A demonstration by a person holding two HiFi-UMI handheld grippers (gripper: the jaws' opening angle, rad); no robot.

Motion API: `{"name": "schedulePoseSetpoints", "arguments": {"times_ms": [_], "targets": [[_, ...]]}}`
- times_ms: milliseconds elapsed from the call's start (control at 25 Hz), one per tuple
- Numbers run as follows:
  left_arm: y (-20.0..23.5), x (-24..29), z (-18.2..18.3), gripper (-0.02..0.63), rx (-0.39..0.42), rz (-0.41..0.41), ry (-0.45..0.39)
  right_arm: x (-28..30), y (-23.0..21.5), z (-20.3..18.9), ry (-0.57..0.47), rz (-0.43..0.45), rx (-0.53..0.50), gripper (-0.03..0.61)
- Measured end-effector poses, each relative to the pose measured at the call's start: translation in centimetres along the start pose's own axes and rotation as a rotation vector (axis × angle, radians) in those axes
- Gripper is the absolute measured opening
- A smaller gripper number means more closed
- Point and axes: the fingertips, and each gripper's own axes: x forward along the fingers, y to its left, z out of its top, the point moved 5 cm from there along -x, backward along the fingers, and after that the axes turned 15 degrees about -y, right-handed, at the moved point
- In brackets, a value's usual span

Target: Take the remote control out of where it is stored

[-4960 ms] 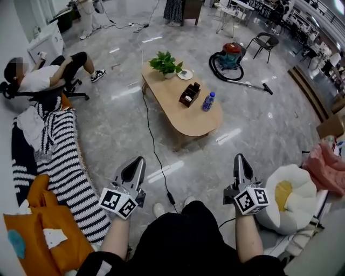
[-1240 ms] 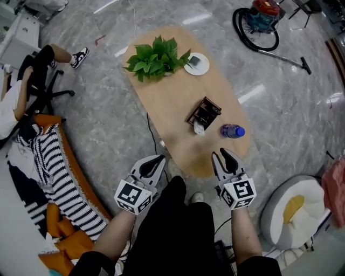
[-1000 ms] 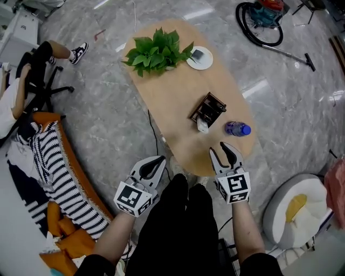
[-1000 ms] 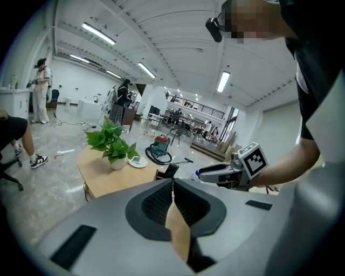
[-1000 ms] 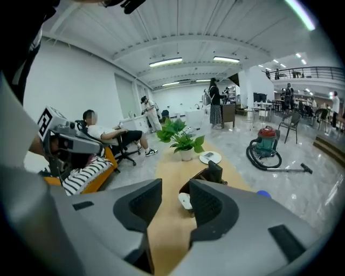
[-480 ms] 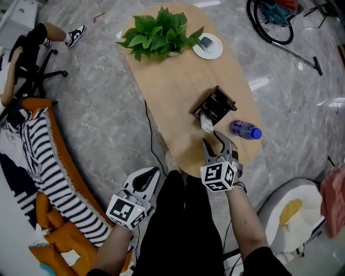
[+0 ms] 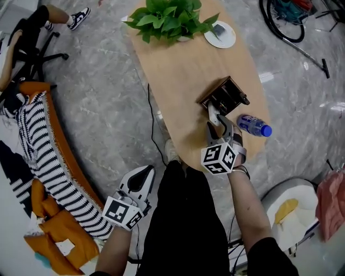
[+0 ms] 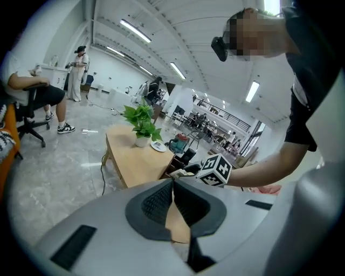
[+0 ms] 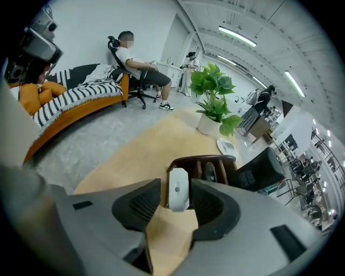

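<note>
While I watched from the head camera, the left gripper (image 7: 143,173) hung low beside my operator's dark trousers, off the table edge, with its jaws pressed together on nothing; the left gripper view showed the 2 pads meeting with no gap. Further forward, the right gripper (image 7: 218,123) reached out over the near end of the oval wooden table (image 7: 183,70), and its jaws stood wide apart. Between them sat the white remote control (image 9: 178,188), upright, with its upper end poking up into the gap; I saw a clear strip of table between it and the left pad, and it looked very close to the right pad, though not clamped. The remote stood in the end slot of a dark wooden holder (image 7: 226,96) on the table, the slot nearest the gripper. A dark item (image 9: 209,172) that I could not identify filled the next slot. Just right of the holder, a water bottle (image 7: 253,125) with a blue cap lay on its side. At the table's far end stood a potted plant (image 7: 172,16) with a white saucer (image 7: 220,34) beside it.
</note>
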Motion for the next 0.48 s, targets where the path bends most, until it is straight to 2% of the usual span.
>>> {"name": "schedulePoseSetpoints", "arguments": {"times_ms": [200, 240, 280, 480], "targets": [[-0.05, 0.35, -0.42, 0.014, -0.022, 0.005, -0.004, 0.77, -0.48, -0.60, 0.044, -0.041, -0.038, 0.161], [-0.13, 0.38, -0.51, 0.014, -0.023, 0.001, 0.000, 0.79, -0.50, -0.59, 0.047, -0.050, -0.035, 0.159], [-0.20, 0.39, -0.60, 0.014, -0.024, -0.002, 0.003, 0.79, -0.46, -0.54, 0.049, -0.058, -0.029, 0.112], [-0.57, 0.58, -0.95, 0.014, -0.027, -0.012, 0.017, 0.25, -0.73, -0.08, 0.038, -0.083, 0.006, 0.110]]}}
